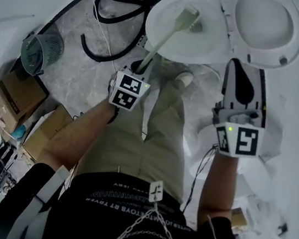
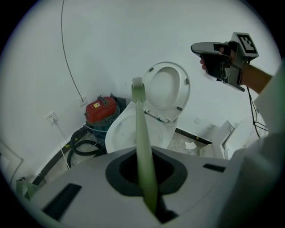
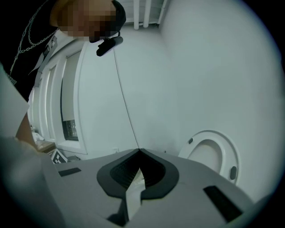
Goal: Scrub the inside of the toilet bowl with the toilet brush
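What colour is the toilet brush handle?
The toilet brush handle is pale green, clearest in the left gripper view.

Your left gripper (image 1: 140, 69) has the toilet brush (image 1: 166, 35) between its jaws. The brush runs straight ahead of the gripper, its head over the opening of the toilet bowl (image 1: 157, 9). The raised seat (image 1: 267, 19) stands behind the bowl, ahead and right of the gripper. Ahead and left of it is a vacuum (image 2: 100, 111) beside the bowl, with its hose (image 1: 113, 10) on the floor. Further left is a basket (image 1: 42, 50), with boxes (image 1: 16, 96) left and behind. Your right gripper (image 1: 241, 96) is off to the right, well apart, near the seat.
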Demonstrator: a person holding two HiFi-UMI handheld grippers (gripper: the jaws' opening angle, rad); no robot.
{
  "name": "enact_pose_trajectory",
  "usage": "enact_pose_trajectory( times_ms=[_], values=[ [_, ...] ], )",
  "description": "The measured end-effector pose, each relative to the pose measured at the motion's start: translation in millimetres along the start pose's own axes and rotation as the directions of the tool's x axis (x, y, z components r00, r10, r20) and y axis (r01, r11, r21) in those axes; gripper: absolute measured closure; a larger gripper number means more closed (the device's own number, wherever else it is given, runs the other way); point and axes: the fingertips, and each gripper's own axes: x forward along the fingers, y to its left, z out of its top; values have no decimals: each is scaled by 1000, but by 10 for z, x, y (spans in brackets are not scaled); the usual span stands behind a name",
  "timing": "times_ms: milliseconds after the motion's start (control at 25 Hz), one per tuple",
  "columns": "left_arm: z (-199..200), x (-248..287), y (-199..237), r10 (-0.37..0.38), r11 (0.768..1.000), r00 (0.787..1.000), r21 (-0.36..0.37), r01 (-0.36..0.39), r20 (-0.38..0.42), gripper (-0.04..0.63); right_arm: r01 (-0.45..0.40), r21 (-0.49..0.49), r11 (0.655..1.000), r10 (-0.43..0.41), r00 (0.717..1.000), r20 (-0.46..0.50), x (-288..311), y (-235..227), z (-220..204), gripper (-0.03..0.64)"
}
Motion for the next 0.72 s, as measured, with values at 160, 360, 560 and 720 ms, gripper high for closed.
enact_pose_trajectory(
  times_ms=[160, 360, 560, 720],
  values=[
    [-195, 271, 4, -3, 1000, 998, -31, 1, -57, 595, 0, -2, 1000, 0, 1000, -10, 99, -107, -76, 614],
    [-349, 620, 85, -2, 994, 994, -111, -11, -111, 595, -18, -9, 1000, 18, 1000, -3, 212, -196, -74, 614],
    [-489, 911, 136, -22, 986, 978, -167, -12, -205, 595, -25, 1, 1000, 25, 1000, -19, 331, -332, -152, 614],
    [-650, 1117, 211, -26, 975, 962, -219, -36, -272, 595, -39, 8, 999, 39, 999, -27, 422, -389, -179, 614]
  ],
)
